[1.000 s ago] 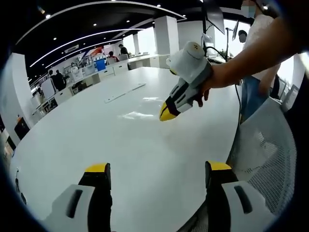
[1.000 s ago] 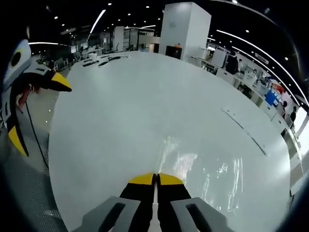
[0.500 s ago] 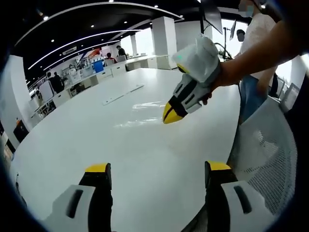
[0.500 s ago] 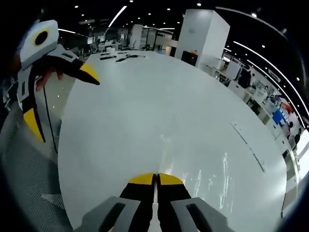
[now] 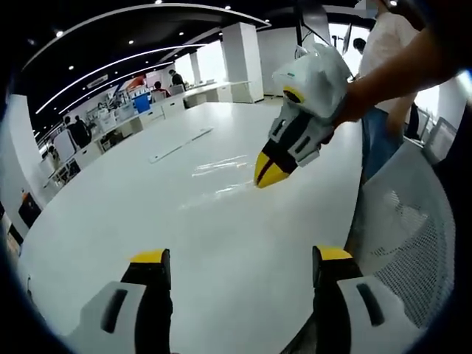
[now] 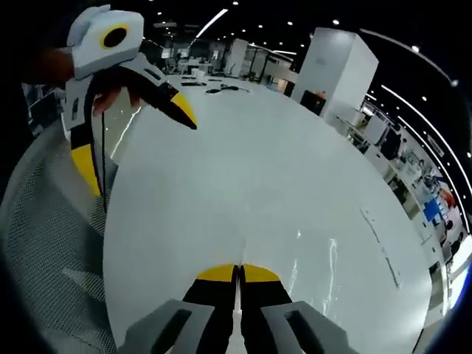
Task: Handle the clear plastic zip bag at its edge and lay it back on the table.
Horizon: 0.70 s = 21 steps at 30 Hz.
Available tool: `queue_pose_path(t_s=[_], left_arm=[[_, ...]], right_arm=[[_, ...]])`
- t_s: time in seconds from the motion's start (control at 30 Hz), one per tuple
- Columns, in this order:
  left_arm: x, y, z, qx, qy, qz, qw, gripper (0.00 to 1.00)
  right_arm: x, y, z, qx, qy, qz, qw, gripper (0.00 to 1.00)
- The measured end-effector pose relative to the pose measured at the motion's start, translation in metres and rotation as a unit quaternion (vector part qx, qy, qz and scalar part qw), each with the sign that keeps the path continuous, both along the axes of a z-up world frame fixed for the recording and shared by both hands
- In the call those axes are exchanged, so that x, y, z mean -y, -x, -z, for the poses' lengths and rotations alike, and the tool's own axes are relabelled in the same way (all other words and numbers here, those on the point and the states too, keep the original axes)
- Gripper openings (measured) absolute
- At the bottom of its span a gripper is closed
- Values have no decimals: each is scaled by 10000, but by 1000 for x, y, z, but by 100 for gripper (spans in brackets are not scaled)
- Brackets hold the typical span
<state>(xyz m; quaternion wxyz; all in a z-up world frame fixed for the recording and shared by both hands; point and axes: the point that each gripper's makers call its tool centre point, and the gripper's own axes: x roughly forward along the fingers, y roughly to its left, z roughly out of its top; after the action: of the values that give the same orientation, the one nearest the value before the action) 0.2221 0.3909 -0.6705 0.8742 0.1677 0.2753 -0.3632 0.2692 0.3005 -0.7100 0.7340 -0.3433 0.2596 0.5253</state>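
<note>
The clear plastic zip bag (image 5: 221, 167) lies as a glinting sheet on the white table (image 5: 110, 221), its near edge drawn up to the yellow tips of my right gripper (image 5: 271, 171), which comes in from the right in a person's hand. In the right gripper view that gripper (image 6: 237, 273) is shut, and the bag (image 6: 313, 269) shines just beyond its tips. My left gripper (image 5: 242, 256) stands open over the table's near edge with nothing between its jaws. It also hangs open at the upper left of the right gripper view (image 6: 133, 138).
A grey mesh chair (image 5: 405, 251) stands at the table's edge beside both grippers, also seen low on the left (image 6: 44, 251). A flat white strip (image 5: 181, 144) lies farther along the table. A person (image 5: 391, 44) stands behind. Desks, people and a white pillar (image 6: 335, 66) fill the background.
My right gripper has moved up and nearer to the left gripper, still shut, and the bag's edge has come along with it. The left gripper's jaws stay open as before.
</note>
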Motion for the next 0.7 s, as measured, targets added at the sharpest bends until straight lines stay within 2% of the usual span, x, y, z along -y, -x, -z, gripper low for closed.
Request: queue_pose_path(t_s=[0.3,0.47,0.7], left_arm=[[4,-1,7,-44,-66,163,9998,77],[7,-3,8,-39,-119,280,9995,77],[11,-6,8,-5,-160,390,9991,76]], right_arm=[[7,9,-5,54,168,-274,9995,0],[8,11,-9,218,255,-539,9980,0],[7,21,-15,284,239,-828,9959,0]])
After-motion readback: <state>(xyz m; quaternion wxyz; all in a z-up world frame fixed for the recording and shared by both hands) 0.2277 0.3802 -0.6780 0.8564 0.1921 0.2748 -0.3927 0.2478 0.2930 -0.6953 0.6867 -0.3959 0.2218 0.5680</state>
